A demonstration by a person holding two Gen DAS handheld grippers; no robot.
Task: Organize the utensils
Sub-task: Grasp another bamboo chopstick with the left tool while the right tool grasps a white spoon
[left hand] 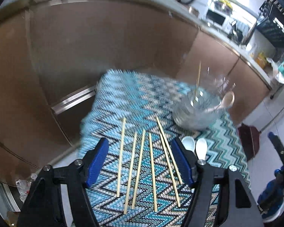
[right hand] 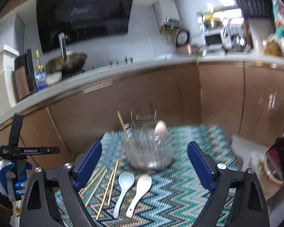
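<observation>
your left gripper (left hand: 140, 160) gapes empty over the loose chopsticks (left hand: 151, 170), their long axes running straight ahead between its jaws; your right gripper (right hand: 143, 162), also empty, frames the two spoons (right hand: 131, 193).

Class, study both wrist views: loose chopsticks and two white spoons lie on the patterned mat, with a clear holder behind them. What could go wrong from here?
1. The chopsticks lie close together, two of them crossing, so the open left gripper might pinch several or scatter them.
2. The clear holder already holds a chopstick and a spoon; a careless insertion might tip it.
3. The white spoons look smooth and could slip from the open right gripper.
</observation>
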